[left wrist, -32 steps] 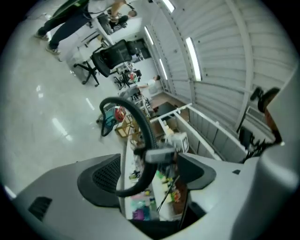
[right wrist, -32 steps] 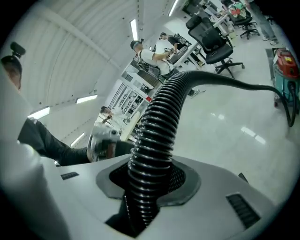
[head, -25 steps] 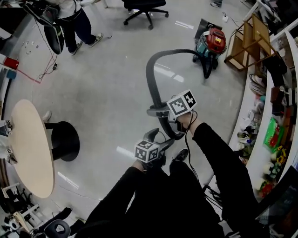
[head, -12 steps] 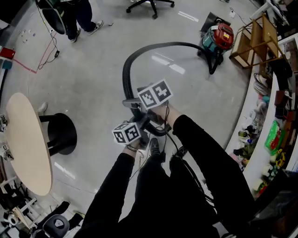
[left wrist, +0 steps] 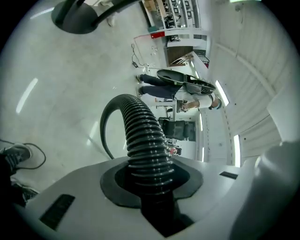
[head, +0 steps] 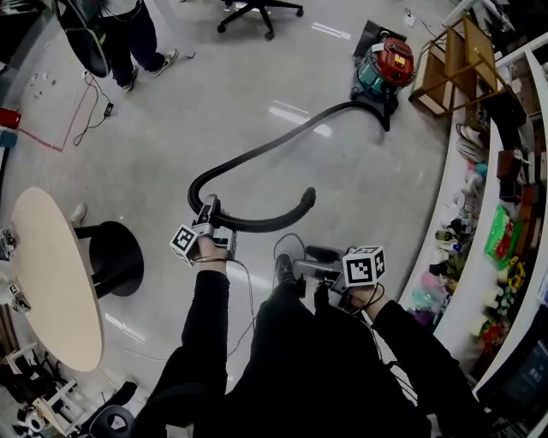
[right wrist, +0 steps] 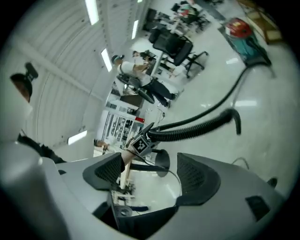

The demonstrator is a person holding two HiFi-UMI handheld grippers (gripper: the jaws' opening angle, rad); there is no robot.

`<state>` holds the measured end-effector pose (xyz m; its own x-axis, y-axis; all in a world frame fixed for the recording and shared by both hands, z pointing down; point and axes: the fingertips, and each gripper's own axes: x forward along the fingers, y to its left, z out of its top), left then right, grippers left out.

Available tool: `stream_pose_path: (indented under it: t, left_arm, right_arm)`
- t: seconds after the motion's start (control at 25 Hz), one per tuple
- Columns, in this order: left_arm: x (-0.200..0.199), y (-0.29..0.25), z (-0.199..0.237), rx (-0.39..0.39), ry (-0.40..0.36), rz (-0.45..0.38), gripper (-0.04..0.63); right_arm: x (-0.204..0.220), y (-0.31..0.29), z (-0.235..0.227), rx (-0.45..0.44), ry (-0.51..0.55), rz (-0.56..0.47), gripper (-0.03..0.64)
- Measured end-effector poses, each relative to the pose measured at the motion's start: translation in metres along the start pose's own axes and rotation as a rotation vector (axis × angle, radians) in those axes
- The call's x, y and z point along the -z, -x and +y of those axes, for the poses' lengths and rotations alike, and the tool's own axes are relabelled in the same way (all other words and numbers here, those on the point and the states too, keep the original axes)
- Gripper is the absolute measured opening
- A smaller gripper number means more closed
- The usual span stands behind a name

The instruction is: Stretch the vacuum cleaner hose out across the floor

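Note:
The red and teal vacuum cleaner (head: 387, 63) stands at the far right on the grey floor. Its black ribbed hose (head: 274, 142) runs from it down to the left, bends back, and passes through my left gripper (head: 208, 210). The hose's free end (head: 307, 198) curves up to the right of that gripper. My left gripper (left wrist: 150, 174) has just been closing and is shut on the hose (left wrist: 140, 131). My right gripper (head: 306, 261) has just been opening. It (right wrist: 150, 174) stands open with nothing between its jaws, apart from the hose (right wrist: 197, 125), near the person's feet.
A round wooden table (head: 51, 282) on a black base (head: 116, 257) stands at the left. Another person (head: 128, 34) and an office chair (head: 257, 13) are at the back. Wooden shelves (head: 454, 68) and a cluttered counter (head: 505, 239) line the right side.
My left gripper took hold of the hose and carried it to the left. My right gripper let go and drew back to the right. The tall hose loop has flattened out.

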<state>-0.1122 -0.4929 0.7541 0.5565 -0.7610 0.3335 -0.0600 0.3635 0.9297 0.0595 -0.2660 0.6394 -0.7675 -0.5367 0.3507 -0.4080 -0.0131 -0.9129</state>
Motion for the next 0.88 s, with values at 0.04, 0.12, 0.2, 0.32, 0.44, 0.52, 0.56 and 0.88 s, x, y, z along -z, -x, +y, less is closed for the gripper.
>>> stream_pose_path:
  t: [0.04, 0.12, 0.2, 0.32, 0.44, 0.52, 0.56, 0.88]
  left_arm:
    - [0.01, 0.008, 0.009, -0.016, 0.023, -0.005, 0.132]
    - [0.033, 0.02, 0.02, -0.026, 0.087, -0.001, 0.132]
    - [0.06, 0.031, 0.018, -0.015, 0.125, 0.034, 0.132]
    - [0.094, 0.063, -0.002, -0.011, 0.112, 0.08, 0.132]
    - [0.103, 0.097, -0.007, -0.021, 0.062, 0.052, 0.132]
    - [0.106, 0.112, -0.01, -0.009, 0.038, 0.048, 0.132]
    - [0.108, 0.118, -0.014, 0.004, 0.028, 0.052, 0.132]
    - [0.218, 0.171, -0.041, 0.048, 0.02, 0.151, 0.132]
  right_arm:
    - [0.014, 0.007, -0.006, 0.0, -0.087, -0.044, 0.385]
    - [0.02, 0.016, -0.017, -0.007, -0.194, -0.178, 0.385]
    - [0.009, 0.019, -0.02, -0.041, -0.223, -0.314, 0.385]
    - [0.003, 0.019, -0.02, -0.077, -0.297, -0.442, 0.385]
    - [0.023, 0.031, -0.019, -0.116, -0.397, -0.475, 0.385]
    - [0.045, 0.036, -0.01, -0.141, -0.409, -0.456, 0.385]
    - [0.057, 0.038, -0.006, -0.147, -0.414, -0.44, 0.385]
    - [0.098, 0.098, -0.005, -0.162, -0.419, -0.55, 0.385]
